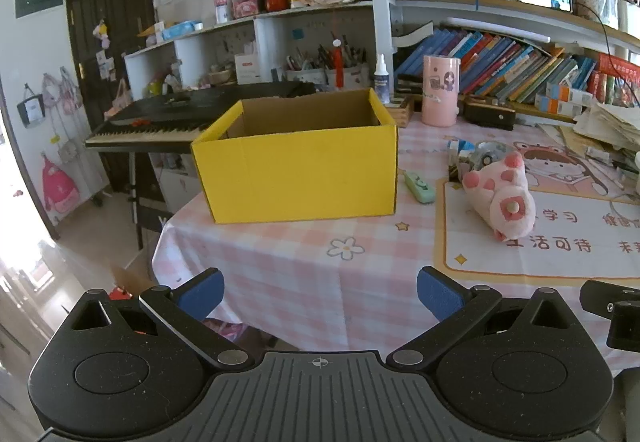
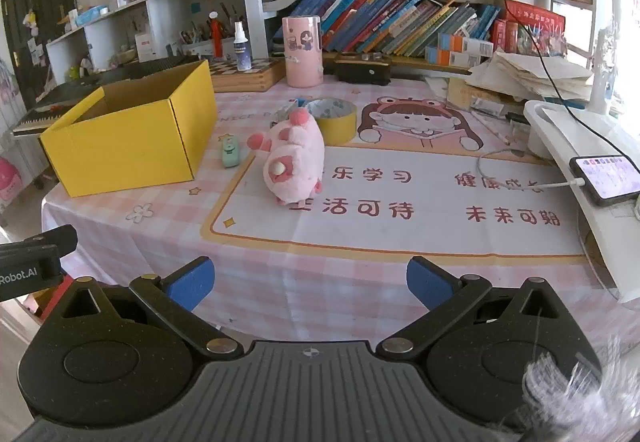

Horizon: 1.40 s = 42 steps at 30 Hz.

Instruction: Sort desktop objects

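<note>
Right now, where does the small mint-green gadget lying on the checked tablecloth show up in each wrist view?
Left wrist view: the small mint-green gadget lies right of centre, by the right bottom corner of the open yellow cardboard box, left of the pink plush toy.
Right wrist view: it lies left of centre, between box and plush.
Shared landmark: the yellow box.

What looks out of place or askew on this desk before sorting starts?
The pink plush toy lies tipped on its side on the desk mat. A small green item lies loose beside the open yellow box, and a tape roll sits behind the plush. Nothing looks spilled or damaged.
</note>
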Available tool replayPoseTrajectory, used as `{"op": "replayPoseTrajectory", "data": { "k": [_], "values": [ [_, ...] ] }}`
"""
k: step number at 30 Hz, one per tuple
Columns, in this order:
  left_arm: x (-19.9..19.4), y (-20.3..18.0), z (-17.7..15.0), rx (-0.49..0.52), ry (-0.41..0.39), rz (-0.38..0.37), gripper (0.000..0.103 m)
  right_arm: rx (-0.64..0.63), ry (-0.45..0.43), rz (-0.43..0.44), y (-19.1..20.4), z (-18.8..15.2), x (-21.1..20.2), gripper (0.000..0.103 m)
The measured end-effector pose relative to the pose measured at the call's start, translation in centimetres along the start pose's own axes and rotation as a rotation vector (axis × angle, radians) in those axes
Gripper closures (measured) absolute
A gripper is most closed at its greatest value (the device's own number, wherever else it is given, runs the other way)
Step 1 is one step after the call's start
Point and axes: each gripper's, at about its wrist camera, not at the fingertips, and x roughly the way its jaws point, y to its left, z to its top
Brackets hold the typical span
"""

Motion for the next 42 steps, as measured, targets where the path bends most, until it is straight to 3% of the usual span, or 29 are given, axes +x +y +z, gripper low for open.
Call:
{"op": "replayPoseTrajectory", "data": {
  "k": [42],
  "values": [
    [0.09, -0.46, 0.23, 0.052, -0.004, -0.007, 0.0, 0.004, 0.012, 0.008, 0.13, -0.02, 0.2, 0.0]
  ]
}}
